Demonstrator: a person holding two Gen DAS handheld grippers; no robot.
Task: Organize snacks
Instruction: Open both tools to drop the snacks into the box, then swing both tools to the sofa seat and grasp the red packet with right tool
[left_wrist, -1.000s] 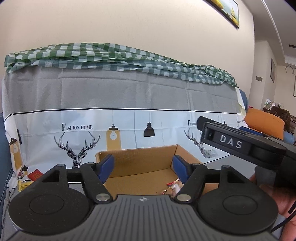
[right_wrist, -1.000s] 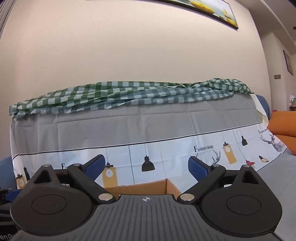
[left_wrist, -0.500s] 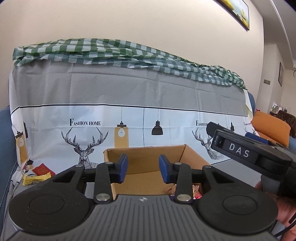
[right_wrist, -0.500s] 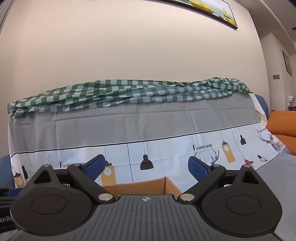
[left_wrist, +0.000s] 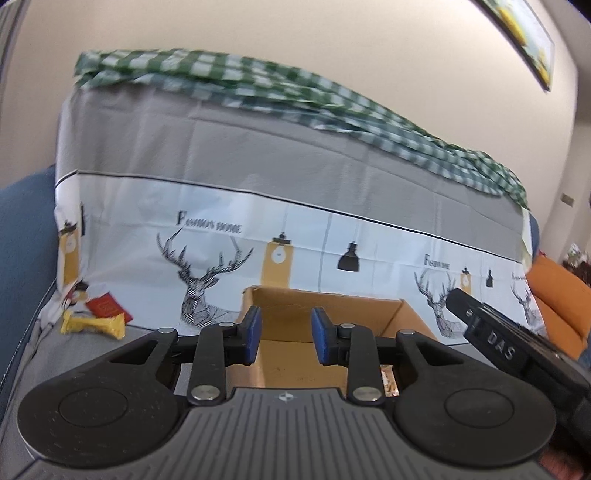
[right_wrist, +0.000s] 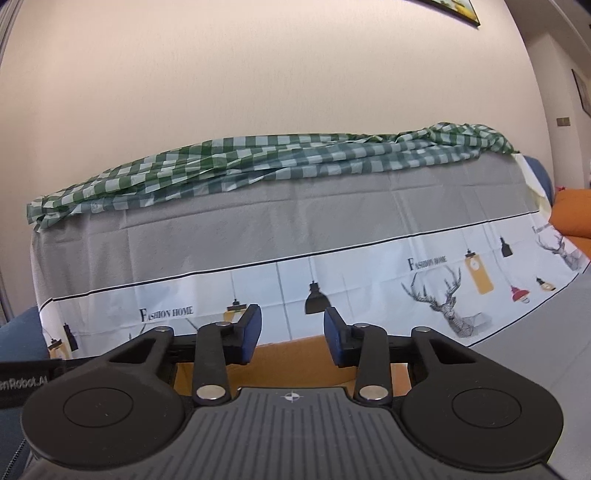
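An open cardboard box (left_wrist: 328, 314) sits on the grey seat straight ahead in the left wrist view, with a snack wrapper (left_wrist: 388, 380) on its floor. My left gripper (left_wrist: 284, 334) hovers over its near side, jaws closing with nothing between them. A yellow snack packet (left_wrist: 92, 325) and a red packet (left_wrist: 107, 306) lie on the seat at the far left. In the right wrist view my right gripper (right_wrist: 291, 334) is above the box's edge (right_wrist: 288, 350), jaws closing on nothing. The other gripper's body (left_wrist: 509, 350) juts in at the right.
A sofa back draped in a grey and white deer-print cover (left_wrist: 258, 206) rises behind the box, topped by a green checked cloth (right_wrist: 258, 162). An orange cushion (left_wrist: 557, 295) lies at the right. Grey seat surface (right_wrist: 535, 350) extends to the right.
Both grippers' jaws have narrowed from wide apart to a small gap. The left view has swung and rolled, so the box sits more central and the packets at the left show more.
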